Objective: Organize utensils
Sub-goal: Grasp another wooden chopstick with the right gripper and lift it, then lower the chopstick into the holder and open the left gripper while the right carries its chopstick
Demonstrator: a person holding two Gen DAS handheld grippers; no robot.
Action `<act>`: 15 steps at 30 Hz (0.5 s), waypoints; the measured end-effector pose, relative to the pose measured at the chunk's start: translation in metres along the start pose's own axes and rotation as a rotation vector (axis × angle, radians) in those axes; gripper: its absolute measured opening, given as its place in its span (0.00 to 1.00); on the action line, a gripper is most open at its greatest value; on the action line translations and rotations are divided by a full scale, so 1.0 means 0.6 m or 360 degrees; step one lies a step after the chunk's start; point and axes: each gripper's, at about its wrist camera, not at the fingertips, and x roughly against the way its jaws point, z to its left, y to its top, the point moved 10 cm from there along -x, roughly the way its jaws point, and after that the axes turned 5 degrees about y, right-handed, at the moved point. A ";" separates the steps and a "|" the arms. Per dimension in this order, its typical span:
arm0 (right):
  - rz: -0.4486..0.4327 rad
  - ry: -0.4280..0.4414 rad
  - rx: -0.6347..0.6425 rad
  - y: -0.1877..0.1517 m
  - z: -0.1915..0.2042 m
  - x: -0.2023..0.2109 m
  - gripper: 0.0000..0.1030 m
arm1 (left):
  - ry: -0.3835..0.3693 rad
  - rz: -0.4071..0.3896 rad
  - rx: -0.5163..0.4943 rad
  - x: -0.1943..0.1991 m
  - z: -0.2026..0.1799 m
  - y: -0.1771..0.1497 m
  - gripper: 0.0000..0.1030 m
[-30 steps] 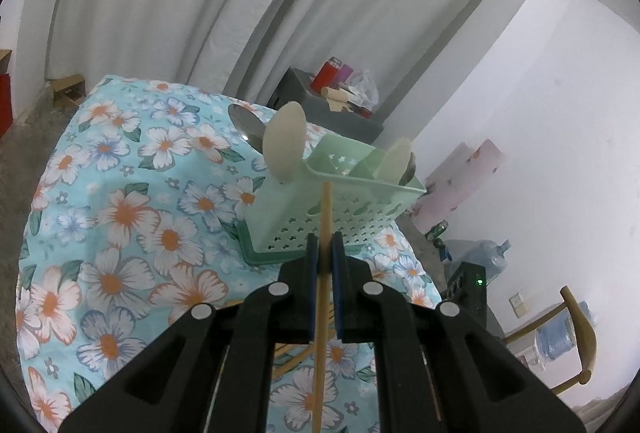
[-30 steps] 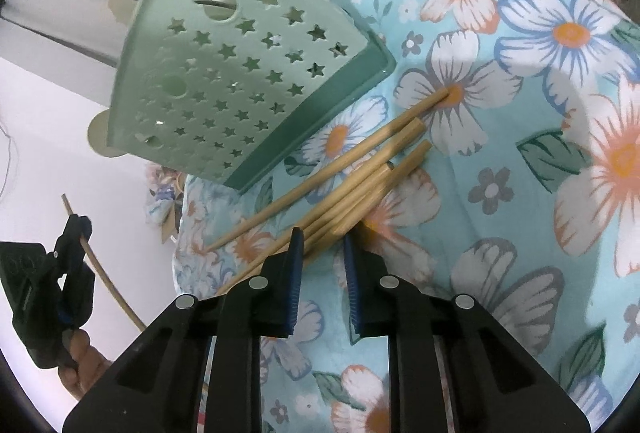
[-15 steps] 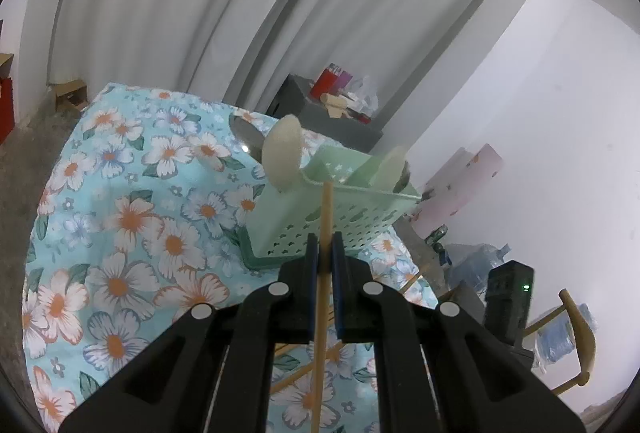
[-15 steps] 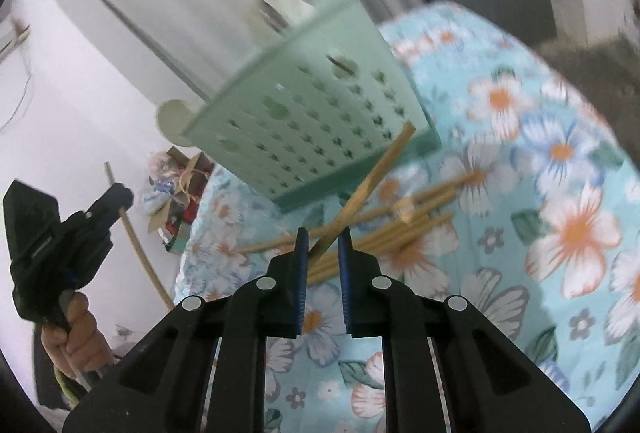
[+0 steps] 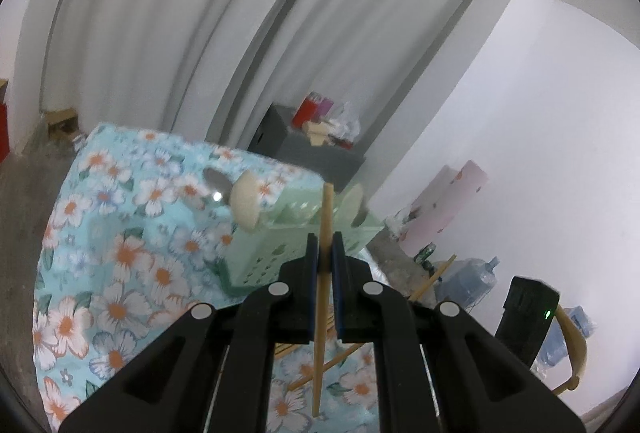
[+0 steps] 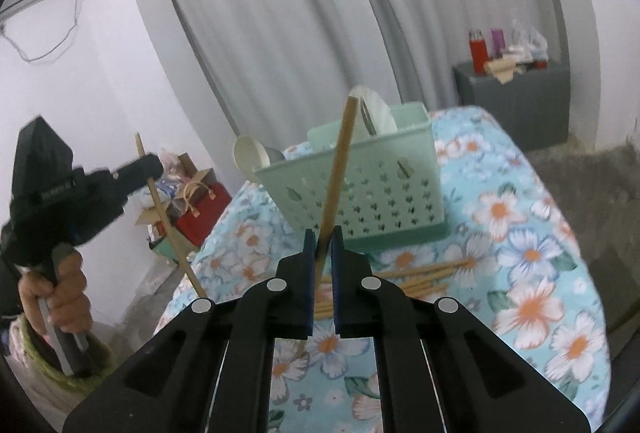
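Each gripper is closed on one chopstick: the left gripper (image 5: 325, 251) pinches its chopstick (image 5: 323, 273) near the middle, and the right gripper (image 6: 319, 247), whose jaws have just been closing, pinches its chopstick (image 6: 338, 173) low down. The basket (image 6: 372, 177) stands at 12 o'clock, and loose chopsticks (image 6: 416, 275) lie at 3 o'clock. The right stick leans, so it may swing and hit the rim, I think.

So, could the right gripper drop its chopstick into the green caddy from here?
Probably yes. The right gripper is shut on a chopstick, the green caddy stands just ahead with its top open, and nothing lies between; the spoons fill only its far side.
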 end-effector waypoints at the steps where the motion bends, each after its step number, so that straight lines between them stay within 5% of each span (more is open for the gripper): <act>1: -0.0021 -0.0011 0.0023 0.004 0.001 0.006 0.04 | -0.0005 -0.0021 -0.0014 0.005 -0.006 0.008 0.06; 15: -0.0168 -0.0075 0.0133 0.029 -0.013 0.051 0.03 | -0.0099 -0.0389 -0.0210 0.061 -0.121 0.151 0.06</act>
